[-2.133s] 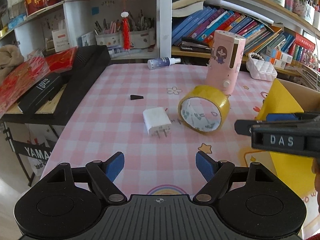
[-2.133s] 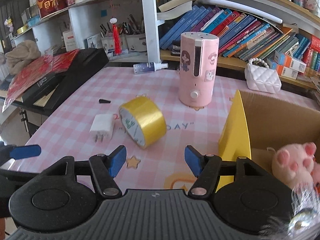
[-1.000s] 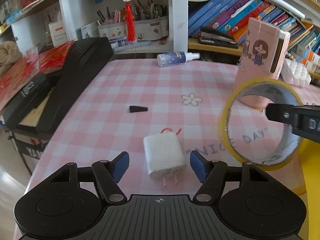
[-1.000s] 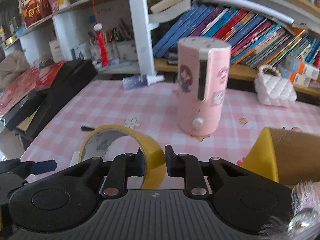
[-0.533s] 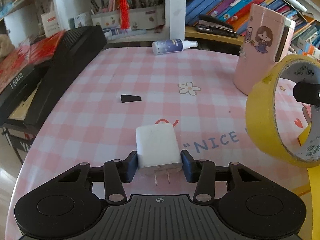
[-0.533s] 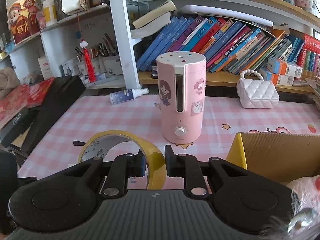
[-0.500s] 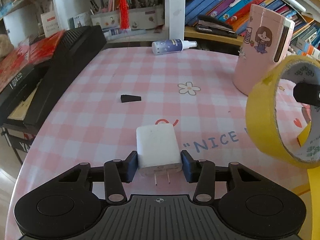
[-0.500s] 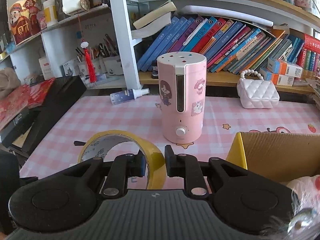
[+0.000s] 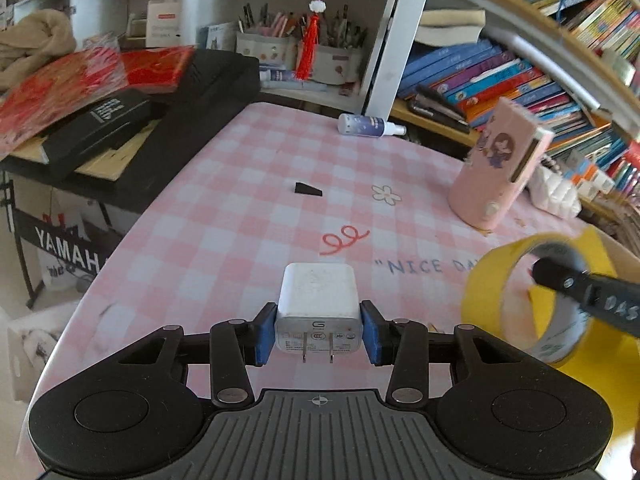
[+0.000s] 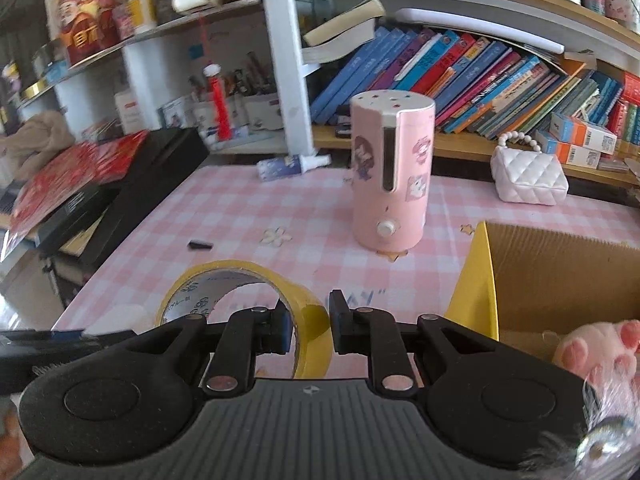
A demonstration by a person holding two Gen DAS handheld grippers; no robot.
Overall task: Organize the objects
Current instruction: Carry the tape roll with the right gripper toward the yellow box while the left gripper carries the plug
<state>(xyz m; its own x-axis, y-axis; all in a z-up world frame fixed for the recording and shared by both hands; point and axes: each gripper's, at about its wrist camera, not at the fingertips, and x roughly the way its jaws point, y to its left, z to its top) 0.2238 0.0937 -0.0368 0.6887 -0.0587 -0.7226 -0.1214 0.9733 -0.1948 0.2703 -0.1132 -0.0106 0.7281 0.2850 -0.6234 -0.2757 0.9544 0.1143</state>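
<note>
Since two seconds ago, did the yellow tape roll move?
Yes. The yellow tape roll, clamped in the right gripper, left the checked tablecloth and now hangs beside the cardboard box.

Our left gripper is black plastic with blue pads and silver screws. Our right gripper matches it. One finger reads "DAS".

Books line the shelf behind the white quilted purse.
</note>
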